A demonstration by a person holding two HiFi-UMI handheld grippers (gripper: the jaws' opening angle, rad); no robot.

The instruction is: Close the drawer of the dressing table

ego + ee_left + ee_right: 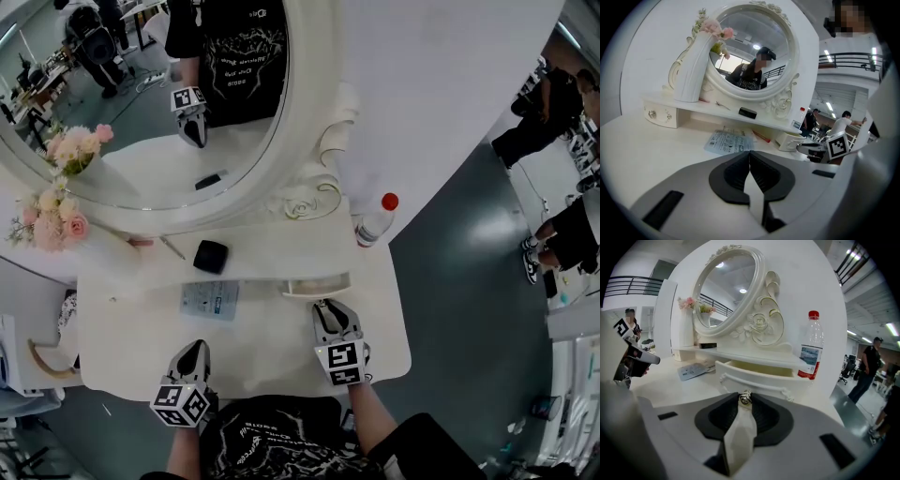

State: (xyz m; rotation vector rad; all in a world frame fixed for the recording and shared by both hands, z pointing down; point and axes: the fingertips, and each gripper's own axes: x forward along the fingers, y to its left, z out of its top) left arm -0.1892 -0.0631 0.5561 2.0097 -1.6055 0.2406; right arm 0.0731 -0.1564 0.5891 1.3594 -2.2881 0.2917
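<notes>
Metal rosette knob [746, 398] sits pinched in the ribbed right gripper [746, 404].

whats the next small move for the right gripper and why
Probably push the right gripper straight toward the mirror: its jaws are shut on the knob of the drawer, which stands pulled out from under the shelf.

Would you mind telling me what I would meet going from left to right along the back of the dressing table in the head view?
Pink flowers → black case → open drawer → water bottle with a red cap.
</notes>
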